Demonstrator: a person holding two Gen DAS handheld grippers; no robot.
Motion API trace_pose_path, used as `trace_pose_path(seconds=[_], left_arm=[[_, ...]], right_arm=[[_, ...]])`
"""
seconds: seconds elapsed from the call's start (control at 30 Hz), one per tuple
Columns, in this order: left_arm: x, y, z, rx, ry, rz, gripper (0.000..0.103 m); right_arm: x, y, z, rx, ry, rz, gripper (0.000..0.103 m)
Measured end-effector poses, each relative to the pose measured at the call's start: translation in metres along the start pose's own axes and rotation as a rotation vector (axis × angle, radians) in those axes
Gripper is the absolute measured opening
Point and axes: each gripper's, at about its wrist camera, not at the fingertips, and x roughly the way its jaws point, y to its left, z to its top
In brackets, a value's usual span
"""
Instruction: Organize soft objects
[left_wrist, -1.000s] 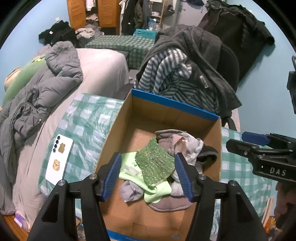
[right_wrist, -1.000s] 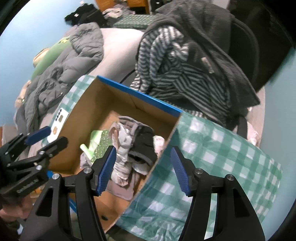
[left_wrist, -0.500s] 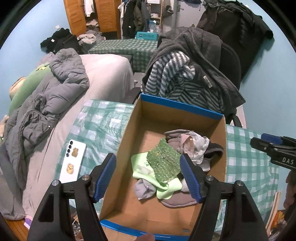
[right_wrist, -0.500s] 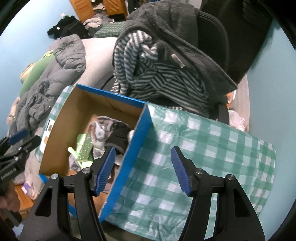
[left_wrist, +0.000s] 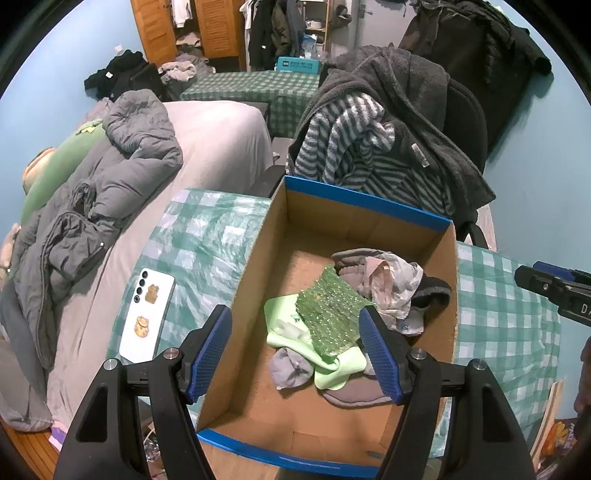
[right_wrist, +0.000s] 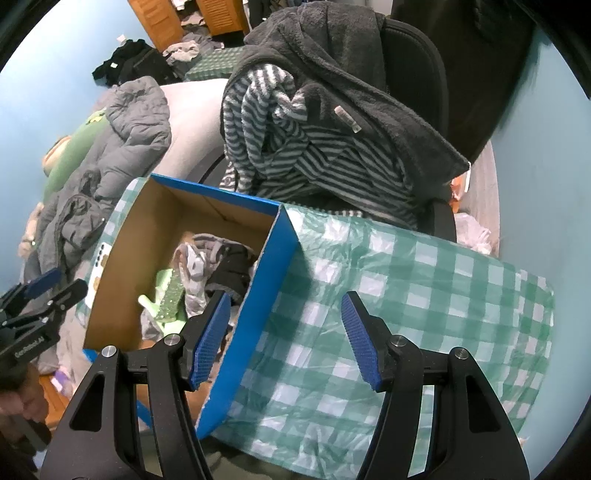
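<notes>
While both grippers gape empty, left gripper (left_wrist: 295, 349) above cardboard box (left_wrist: 255, 280), phone (left_wrist: 147, 314) beside, right gripper (right_wrist: 286, 338) straddling box wall.

Pale blue painted walls (left_wrist: 535, 177) enclose the room. A bed under a light grey sheet (left_wrist: 218, 140) stands beside a black chair (right_wrist: 413, 70) draped in clothes. Slatted wooden wardrobe doors (left_wrist: 218, 29) stand at the far end.

The cardboard box (left_wrist: 258, 254) is sitting on the table (left_wrist: 207, 236), holding the pile of soft items (left_wrist: 354, 317) toward its right side. The phone (left_wrist: 147, 314) is lying left of the box; the chair (left_wrist: 461, 110) is standing behind it, draped with garments (left_wrist: 388, 140)
</notes>
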Motion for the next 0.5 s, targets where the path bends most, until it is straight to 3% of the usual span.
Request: trace_pose_path(seconds=[0.5], left_arm=[[0.0019,-0.0081,0.0,-0.011,0.015,-0.009,0.072]], right_arm=[[-0.0011,-0.004,-0.0024,0.013,0.006,0.005,0.062]])
